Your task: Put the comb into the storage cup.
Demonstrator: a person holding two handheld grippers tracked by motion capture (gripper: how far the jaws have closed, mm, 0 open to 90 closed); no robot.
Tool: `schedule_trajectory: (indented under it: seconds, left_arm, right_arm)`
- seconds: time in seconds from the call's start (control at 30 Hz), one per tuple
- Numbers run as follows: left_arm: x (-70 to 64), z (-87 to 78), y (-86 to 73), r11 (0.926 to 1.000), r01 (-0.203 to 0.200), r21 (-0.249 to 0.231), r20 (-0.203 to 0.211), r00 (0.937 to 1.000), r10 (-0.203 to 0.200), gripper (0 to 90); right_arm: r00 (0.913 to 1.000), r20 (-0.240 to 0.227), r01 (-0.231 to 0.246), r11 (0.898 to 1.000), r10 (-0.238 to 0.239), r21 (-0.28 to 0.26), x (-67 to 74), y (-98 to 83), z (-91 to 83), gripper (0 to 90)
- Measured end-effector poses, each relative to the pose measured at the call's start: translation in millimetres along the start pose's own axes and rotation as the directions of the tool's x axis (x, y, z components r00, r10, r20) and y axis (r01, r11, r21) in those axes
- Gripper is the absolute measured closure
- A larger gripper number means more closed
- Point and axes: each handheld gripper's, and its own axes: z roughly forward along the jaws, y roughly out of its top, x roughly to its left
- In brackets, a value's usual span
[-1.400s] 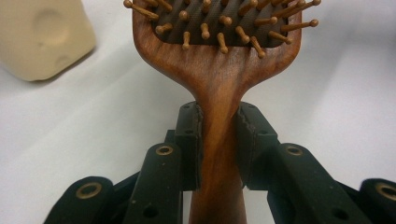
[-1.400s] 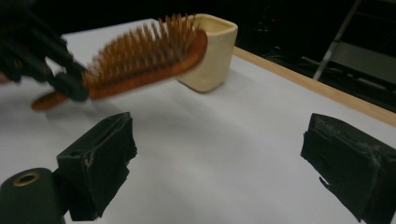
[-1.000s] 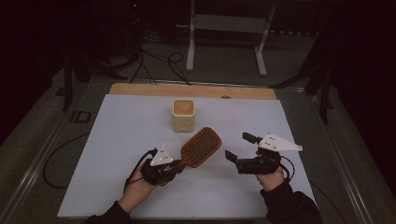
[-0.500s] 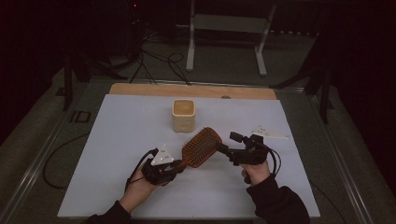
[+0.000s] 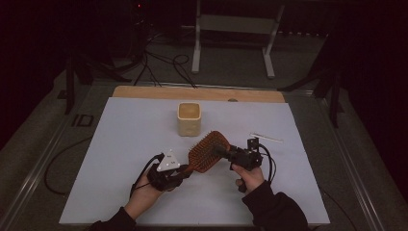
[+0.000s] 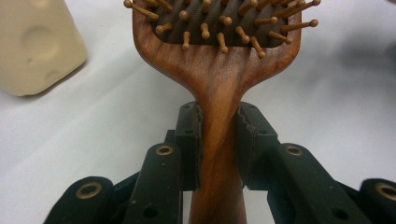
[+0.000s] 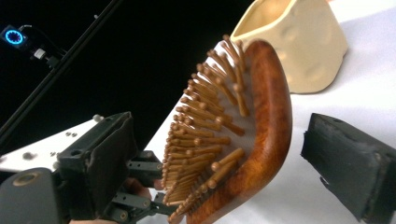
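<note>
A wooden paddle hairbrush (image 5: 208, 151) with peg bristles is held up off the white mat (image 5: 125, 144). My left gripper (image 5: 184, 169) is shut on its handle (image 6: 218, 140), one pad pressed on each side. My right gripper (image 5: 224, 153) stands at the brush head (image 7: 261, 135). One jaw faces the bristles and the other the wooden back. Its jaws have just been closing, and a gap still shows on both sides. A beige dimpled cup (image 5: 188, 118) stands upright beyond the brush.
A thin white stick (image 5: 267, 137) lies on the mat to the right of the brush. A wooden strip (image 5: 197, 93) runs along the mat's far edge. Beyond the table are a metal stand (image 5: 231, 43) and floor cables (image 5: 163, 60).
My right gripper has moved left and down from the mat's right side to the brush head, which now sits between its jaws. The left gripper and the brush have stayed put.
</note>
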Motion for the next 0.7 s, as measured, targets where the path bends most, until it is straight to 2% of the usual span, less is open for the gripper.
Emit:
schedule_trajectory:
  seconds: [0.03,0.17,0.23,0.3,0.5,0.53,0.57,0.63,0.7]
  left_arm:
    - [0.0,0.0,0.0,1.0000,0.000,0.000,0.000,1.0000,0.000,73.4]
    - [-1.0,0.5,0.0,1.0000,0.003,-0.007,-0.003,1.0000,-0.003,73.5]
    - [-0.8,0.3,0.6,0.9999,0.001,-0.011,-0.003,1.0000,-0.001,73.5]
    - [-0.7,0.6,0.4,0.9999,-0.002,-0.011,-0.005,1.0000,0.002,73.4]
    - [-0.8,1.2,0.0,0.9999,-0.009,-0.007,-0.003,1.0000,0.009,73.4]
    - [-1.9,2.0,-0.6,0.9999,-0.010,-0.012,-0.004,0.9999,0.010,73.4]
    - [-2.1,2.1,-0.4,0.9998,-0.014,-0.011,-0.006,0.9999,0.014,73.4]
    - [-2.3,2.0,0.9,0.9997,-0.018,-0.015,-0.007,0.9998,0.018,73.4]
    - [-3.0,2.8,0.7,0.9997,-0.017,-0.019,-0.007,0.9998,0.017,73.4]
  right_arm:
    - [1.0000,0.000,0.000,1.000,0.000,0.000,0.0,0.0,0.0,15.1]
    - [0.9986,-0.018,-0.050,0.999,0.050,0.015,-4.4,-2.8,6.9,26.1]
    - [0.9949,-0.060,-0.079,0.996,0.081,0.029,-6.9,-5.2,8.5,36.6]
    - [0.9901,-0.081,-0.112,0.993,0.115,0.033,-8.0,-7.4,10.2,39.8]
    - [0.9894,-0.089,-0.110,0.993,0.114,0.052,-8.3,-7.0,11.0,42.5]
    - [0.9874,-0.092,-0.124,0.991,0.129,0.053,-8.8,-6.7,10.9,43.9]
    - [0.9892,-0.083,-0.116,0.991,0.121,0.062,-8.1,-6.2,10.2,44.8]
    - [0.9865,-0.085,-0.136,0.989,0.140,0.056,-8.8,-6.1,8.8,47.4]
    - [0.9885,-0.078,-0.126,0.991,0.129,0.046,-7.8,-6.1,7.4,49.7]
